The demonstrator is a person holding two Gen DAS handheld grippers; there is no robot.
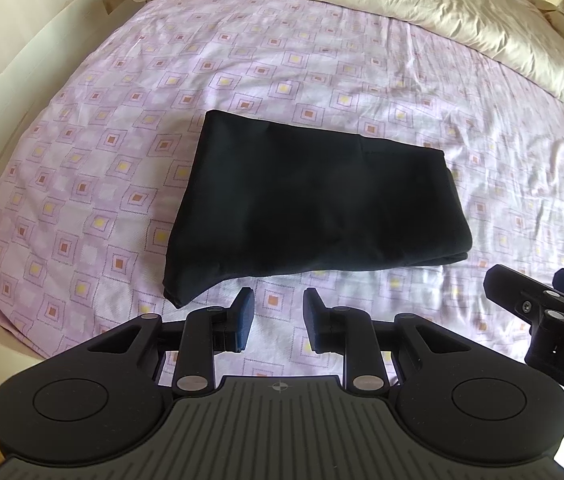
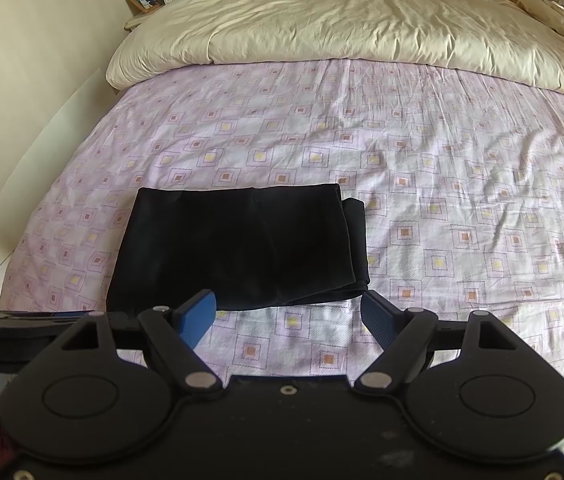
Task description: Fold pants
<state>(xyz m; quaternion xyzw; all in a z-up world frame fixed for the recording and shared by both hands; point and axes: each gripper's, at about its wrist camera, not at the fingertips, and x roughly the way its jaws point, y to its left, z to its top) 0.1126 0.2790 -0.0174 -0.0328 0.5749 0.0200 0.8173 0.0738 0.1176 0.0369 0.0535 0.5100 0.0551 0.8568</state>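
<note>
The black pants lie folded into a compact rectangle on the pink patterned bed sheet. They also show in the right wrist view, with stacked layer edges at their right side. My left gripper is open and empty, just in front of the pants' near edge. My right gripper is open wide and empty, at the near edge of the pants. The right gripper also shows at the right edge of the left wrist view.
A crumpled cream duvet covers the far half of the bed. A nightstand with a photo frame, clock and lamp stands at the far left. The bed's left edge drops to a white frame and wooden floor.
</note>
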